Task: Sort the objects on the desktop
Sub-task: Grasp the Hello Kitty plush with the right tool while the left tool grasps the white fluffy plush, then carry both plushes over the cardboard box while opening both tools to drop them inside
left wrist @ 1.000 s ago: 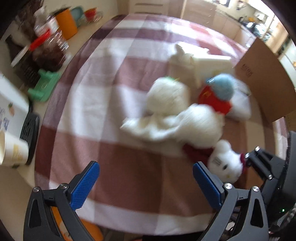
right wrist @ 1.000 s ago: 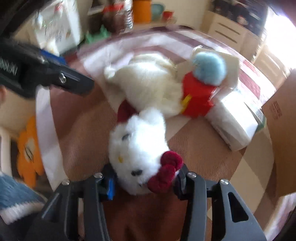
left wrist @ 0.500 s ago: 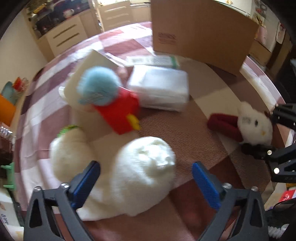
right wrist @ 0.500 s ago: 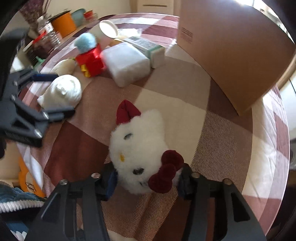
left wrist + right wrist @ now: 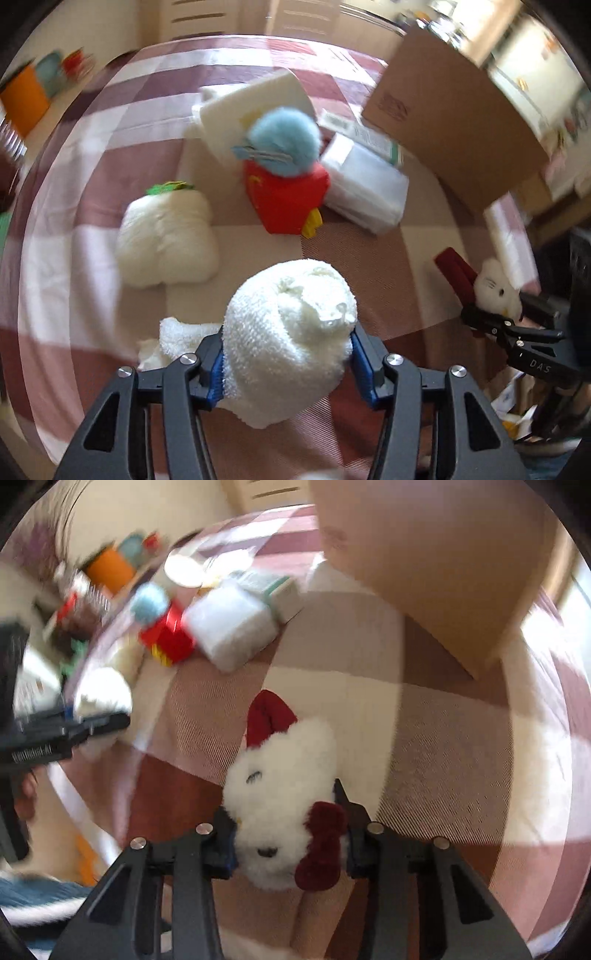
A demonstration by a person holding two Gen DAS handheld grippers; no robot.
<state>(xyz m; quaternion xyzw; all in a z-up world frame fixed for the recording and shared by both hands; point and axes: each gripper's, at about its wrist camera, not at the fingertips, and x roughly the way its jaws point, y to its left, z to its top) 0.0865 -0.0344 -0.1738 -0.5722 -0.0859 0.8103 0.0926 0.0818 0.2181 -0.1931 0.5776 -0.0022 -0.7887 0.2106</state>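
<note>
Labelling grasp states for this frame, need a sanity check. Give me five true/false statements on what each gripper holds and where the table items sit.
1. The left gripper is shut on the rolled white terry towel. True.
2. The right gripper is open and holds nothing. False: it is shut on the white plush cat with a dark red bow.
3. The fluffy light blue pompom sits on the red toy box. True.
4. The brown cardboard box lies between the two grippers. False: it stands at the far side of the table.
5. The checked tablecloth is blue and green. False: maroon, pink and white.
</note>
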